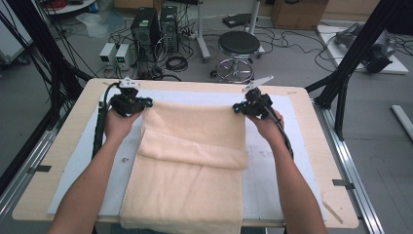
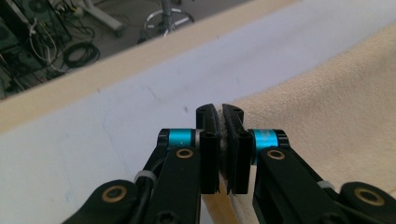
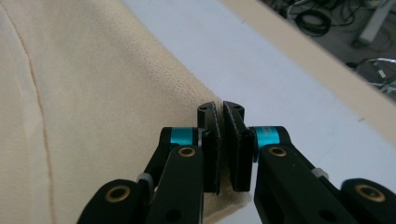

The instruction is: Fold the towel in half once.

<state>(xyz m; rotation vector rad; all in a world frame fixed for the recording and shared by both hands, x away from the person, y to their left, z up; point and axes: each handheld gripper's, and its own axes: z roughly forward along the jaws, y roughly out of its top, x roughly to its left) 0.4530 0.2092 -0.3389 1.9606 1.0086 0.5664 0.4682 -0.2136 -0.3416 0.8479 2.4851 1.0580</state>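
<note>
Cream towel (image 1: 190, 161) lies mid-desk (image 1: 302, 97), folded. Your left tool (image 2: 219, 140) and right tool (image 3: 224, 140) are each clamped on a far corner. Cloth looks soft, limp, light: hold corners, keep edge taut.

left hand-held gripper (image 1: 146, 102) clamped, right hand-held gripper (image 1: 236, 108) clamped

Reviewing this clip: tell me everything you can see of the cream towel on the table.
The towel is cream, soft and fuzzy like terry or fleece, with a stitched seam along one side. It lies lengthwise on the pale mat, its near end at the table's near edge. Its far part is folded back toward the person. The left gripper and right gripper each pinch a far corner.
</note>
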